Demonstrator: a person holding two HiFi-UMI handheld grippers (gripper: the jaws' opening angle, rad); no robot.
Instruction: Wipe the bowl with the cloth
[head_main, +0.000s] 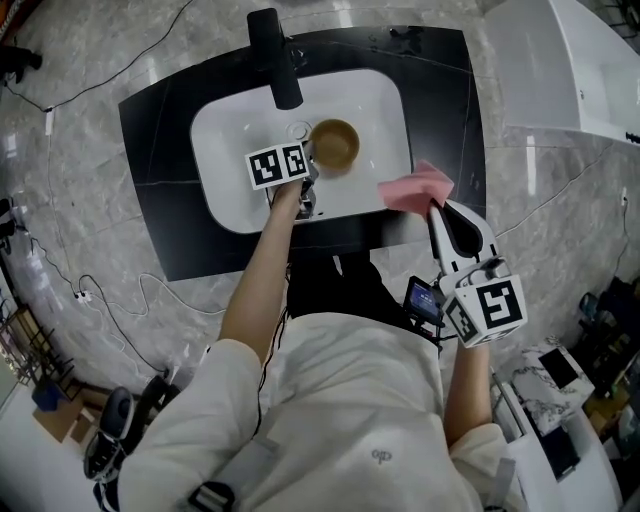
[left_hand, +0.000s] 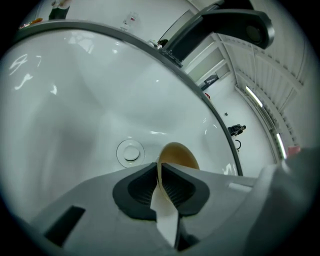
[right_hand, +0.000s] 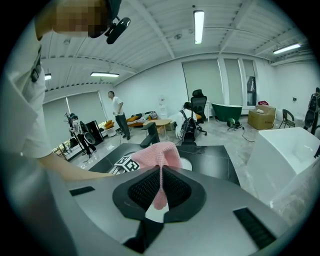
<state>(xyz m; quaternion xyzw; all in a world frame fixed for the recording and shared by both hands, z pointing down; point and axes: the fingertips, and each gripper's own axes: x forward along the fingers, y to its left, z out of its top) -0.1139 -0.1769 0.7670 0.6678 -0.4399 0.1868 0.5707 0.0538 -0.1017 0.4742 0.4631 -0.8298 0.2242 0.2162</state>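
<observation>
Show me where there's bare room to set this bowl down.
Bare: the basin left of the drain, and the black counter left of the basin. Crowded: basin centre, where faucet, drain, bowl and left gripper bunch. The cloth in the right gripper overhangs its right front corner.

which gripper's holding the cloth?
The right gripper: its jaws pinch the pink cloth. The left gripper is instead clamped on the rim of the brown bowl inside the sink.
</observation>
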